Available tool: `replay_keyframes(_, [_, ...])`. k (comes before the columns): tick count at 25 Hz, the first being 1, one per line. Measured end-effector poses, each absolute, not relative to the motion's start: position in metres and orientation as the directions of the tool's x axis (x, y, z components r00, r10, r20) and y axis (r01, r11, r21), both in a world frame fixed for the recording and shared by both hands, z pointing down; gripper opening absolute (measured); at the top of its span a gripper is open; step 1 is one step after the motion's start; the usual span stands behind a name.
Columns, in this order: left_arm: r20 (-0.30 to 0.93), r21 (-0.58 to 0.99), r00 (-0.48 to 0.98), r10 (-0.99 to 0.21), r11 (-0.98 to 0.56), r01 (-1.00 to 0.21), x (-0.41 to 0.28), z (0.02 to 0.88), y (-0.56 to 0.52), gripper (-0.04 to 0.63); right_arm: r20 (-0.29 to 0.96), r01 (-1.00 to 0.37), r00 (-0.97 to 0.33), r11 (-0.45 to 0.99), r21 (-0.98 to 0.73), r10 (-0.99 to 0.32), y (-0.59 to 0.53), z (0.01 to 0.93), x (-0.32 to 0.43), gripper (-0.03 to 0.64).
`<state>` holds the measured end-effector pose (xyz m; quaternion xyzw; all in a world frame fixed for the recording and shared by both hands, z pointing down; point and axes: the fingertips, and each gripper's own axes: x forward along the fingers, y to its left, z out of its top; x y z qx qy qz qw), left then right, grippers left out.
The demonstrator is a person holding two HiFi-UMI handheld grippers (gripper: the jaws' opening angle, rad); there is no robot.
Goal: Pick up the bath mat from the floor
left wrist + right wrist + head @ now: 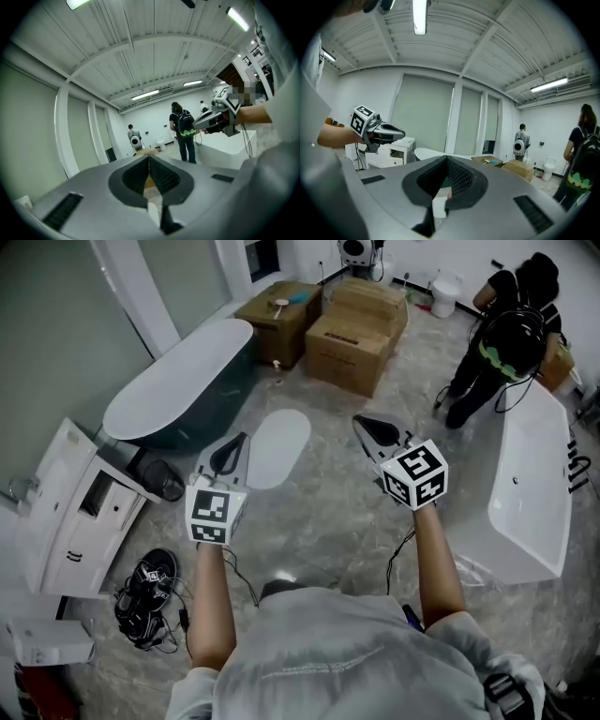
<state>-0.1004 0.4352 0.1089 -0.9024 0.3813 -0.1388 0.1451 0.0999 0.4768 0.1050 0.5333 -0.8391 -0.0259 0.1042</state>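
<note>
The bath mat (277, 447) is a white oval lying flat on the grey marbled floor, ahead of me in the head view. Both grippers are held up in the air above the floor, one on each side of the mat's near end. My left gripper (244, 437) has its jaws together with nothing between them; its own view (150, 159) looks across the room, not at the mat. My right gripper (357, 419) is also shut and empty, and its own view (446, 159) faces the windows. Neither gripper touches the mat.
A dark freestanding bathtub (178, 381) stands left of the mat, and a white bathtub (530, 493) stands at the right. Cardboard boxes (347, 338) sit beyond. A person in black (506, 334) bends at the far right. A white cabinet (66, 512) and black shoes (145, 601) are at my left.
</note>
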Motion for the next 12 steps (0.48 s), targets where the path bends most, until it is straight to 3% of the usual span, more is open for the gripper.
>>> replay_keyframes(12, [0.172,-0.351,0.652,-0.739,-0.664,-0.66,-0.074,0.127,0.387,0.017,0.15,-0.902,-0.392,0.411,0.131,-0.908,0.424,0.122,0.142,0.014])
